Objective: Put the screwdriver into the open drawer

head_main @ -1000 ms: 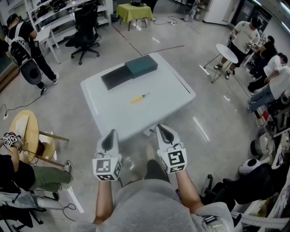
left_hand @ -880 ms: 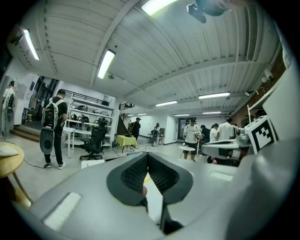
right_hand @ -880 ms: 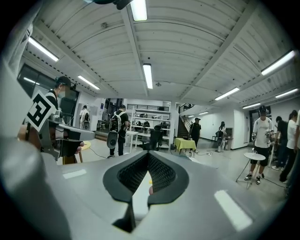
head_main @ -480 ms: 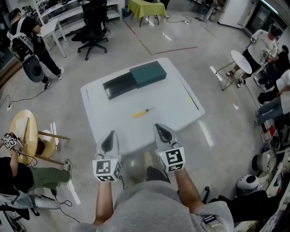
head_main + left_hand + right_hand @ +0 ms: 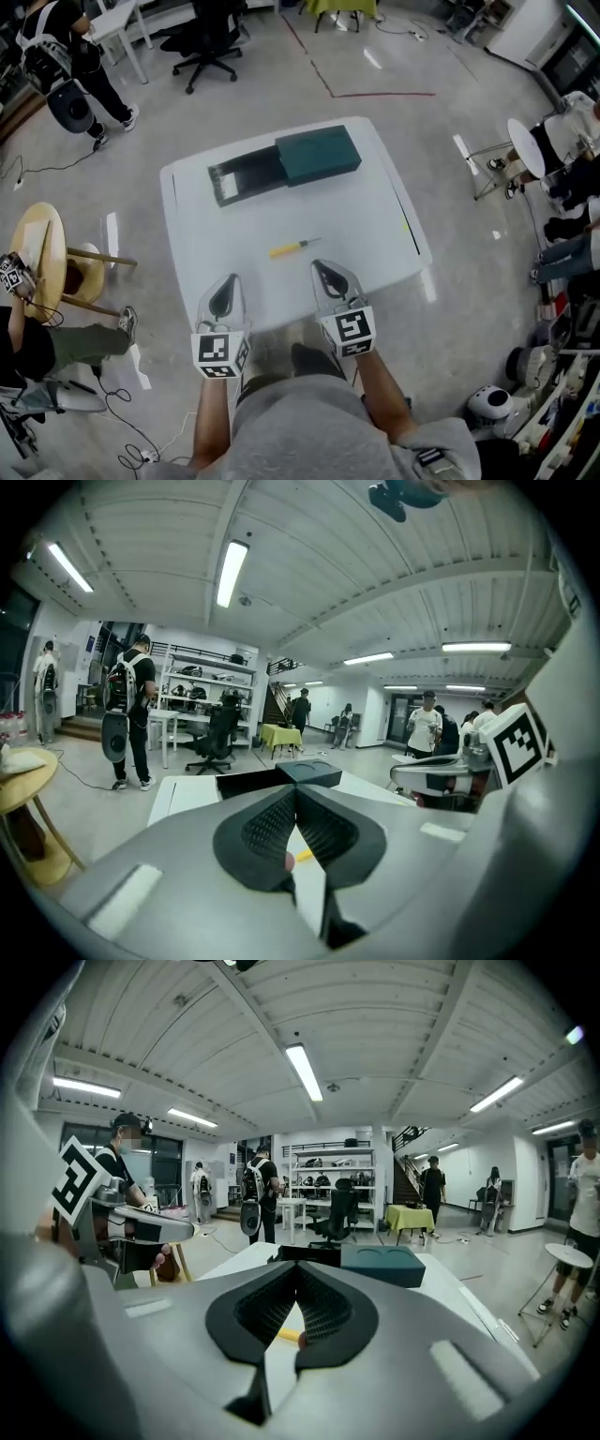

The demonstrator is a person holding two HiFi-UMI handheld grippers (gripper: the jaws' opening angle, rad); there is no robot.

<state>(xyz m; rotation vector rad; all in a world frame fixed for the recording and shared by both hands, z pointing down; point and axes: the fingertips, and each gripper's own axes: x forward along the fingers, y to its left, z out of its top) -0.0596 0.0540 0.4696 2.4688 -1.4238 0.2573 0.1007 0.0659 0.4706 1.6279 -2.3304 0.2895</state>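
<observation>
Risk: left gripper (image 5: 230, 281) and right gripper (image 5: 319, 266), both pressed together empty, could knock the screwdriver (image 5: 292, 247) across the counter (image 5: 356, 216).

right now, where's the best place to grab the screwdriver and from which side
Probably the yellow handle of the screwdriver, from above, jaws across it: it lies flat on the table, and the handle is thicker than the thin shaft. The right gripper is nearest, jaws shut.
</observation>
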